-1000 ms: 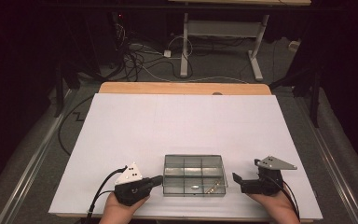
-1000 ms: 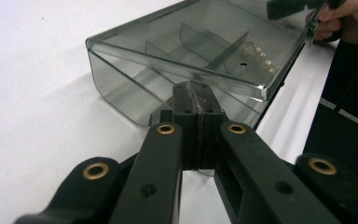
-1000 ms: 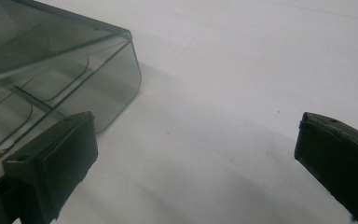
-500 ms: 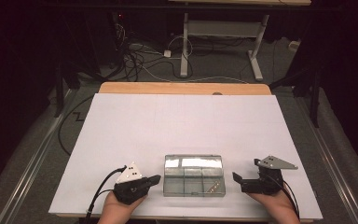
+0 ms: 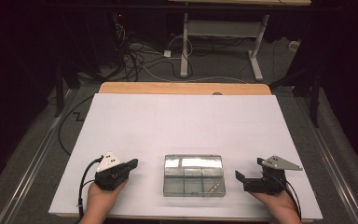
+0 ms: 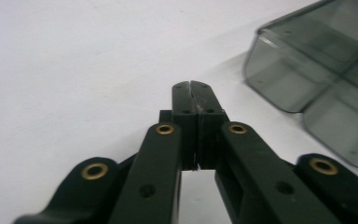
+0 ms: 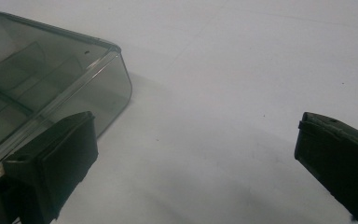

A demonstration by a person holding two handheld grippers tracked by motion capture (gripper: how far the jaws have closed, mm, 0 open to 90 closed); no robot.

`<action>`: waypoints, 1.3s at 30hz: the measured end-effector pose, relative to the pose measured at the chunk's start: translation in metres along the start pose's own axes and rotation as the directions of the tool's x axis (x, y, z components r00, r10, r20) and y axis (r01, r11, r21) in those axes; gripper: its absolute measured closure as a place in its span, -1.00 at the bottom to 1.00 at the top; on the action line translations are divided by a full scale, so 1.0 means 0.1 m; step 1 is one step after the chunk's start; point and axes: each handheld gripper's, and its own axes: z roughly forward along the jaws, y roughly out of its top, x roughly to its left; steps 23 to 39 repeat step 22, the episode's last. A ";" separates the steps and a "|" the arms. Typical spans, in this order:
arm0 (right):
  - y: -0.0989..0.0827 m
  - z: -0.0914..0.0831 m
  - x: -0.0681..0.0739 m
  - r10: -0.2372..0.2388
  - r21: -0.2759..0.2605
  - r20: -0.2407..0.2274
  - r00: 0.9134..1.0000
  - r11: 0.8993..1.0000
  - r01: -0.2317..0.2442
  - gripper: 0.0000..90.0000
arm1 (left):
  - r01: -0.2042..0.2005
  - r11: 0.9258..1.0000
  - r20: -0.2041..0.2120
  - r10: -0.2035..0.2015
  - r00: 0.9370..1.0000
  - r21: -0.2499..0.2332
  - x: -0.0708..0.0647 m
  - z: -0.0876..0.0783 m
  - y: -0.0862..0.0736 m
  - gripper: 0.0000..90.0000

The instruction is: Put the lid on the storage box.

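Box [image 5: 194, 175]: clear smoky plastic, lid down, inner walls dividing it into compartments. Lies flat on the sheet [image 5: 186, 126] near the middle of its near edge, long side along that edge. Small pale items show through the lid at the box's near right corner; too small to identify. In the left gripper view the box [image 6: 321, 79] sits at the upper right, one rounded corner toward the jaws. In the right gripper view the box [image 7: 42, 79] sits at the upper left, its corner just beside the left jaw.

Left gripper [image 5: 131, 164]: held in the left hand [image 5: 100, 200] near the sheet's near left corner, apart from the box's left end, tips pointing toward the box. In the left gripper view [image 6: 190, 91] the jaws stand together, pads meeting, nothing between them.

Right gripper [image 5: 248, 173]: held in the right hand [image 5: 279, 205] near the sheet's near right corner, just beside the box's right end, not touching it. In the right gripper view [image 7: 200, 154] the jaws stand wide apart with bare sheet between them.

Sheet: white, covers a wooden table [image 5: 182, 87] whose far edge shows beyond it.
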 end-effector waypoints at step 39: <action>-0.08 -0.12 -0.04 -0.004 -0.028 0.006 1.000 1.000 0.004 -1.00 | 0.025 0.999 -0.017 -0.025 1.000 0.035 0.03 0.11 0.05 -1.00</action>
